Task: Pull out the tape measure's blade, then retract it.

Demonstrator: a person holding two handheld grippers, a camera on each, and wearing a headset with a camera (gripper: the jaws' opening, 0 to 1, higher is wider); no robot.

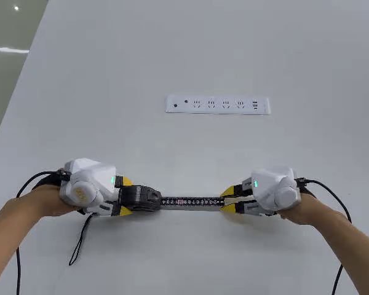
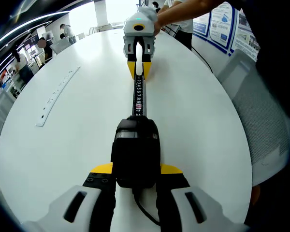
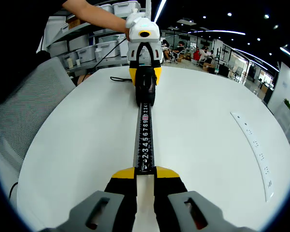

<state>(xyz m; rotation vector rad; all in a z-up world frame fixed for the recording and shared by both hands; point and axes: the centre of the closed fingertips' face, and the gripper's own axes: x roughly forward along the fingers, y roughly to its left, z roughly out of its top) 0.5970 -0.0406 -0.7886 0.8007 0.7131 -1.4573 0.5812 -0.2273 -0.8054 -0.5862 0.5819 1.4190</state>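
A broad white tabletop (image 1: 172,55) carries everything. Near its middle, well apart from the work, lies a long white power strip (image 1: 218,104) with a row of sockets.

At the near edge two white handheld grippers with black jaws and yellow tips face each other along one line. The left gripper (image 1: 126,195) is clenched around the black, blocky tape measure case (image 1: 141,198) – in the left gripper view the case sits squarely between the jaws, low over the table, its mouth pointing away. The right gripper (image 1: 229,200) is pinched on the free end of the blade (image 1: 190,201), a narrow dark steel strip with white numerals and one red mark. In the right gripper view the strip's tip runs in between the yellow pads.

The blade is drawn out a short way – straight and level between case and right gripper, just above the tabletop.

A thin black cord (image 2: 142,212) trails from the case's rear, between the left jaws.
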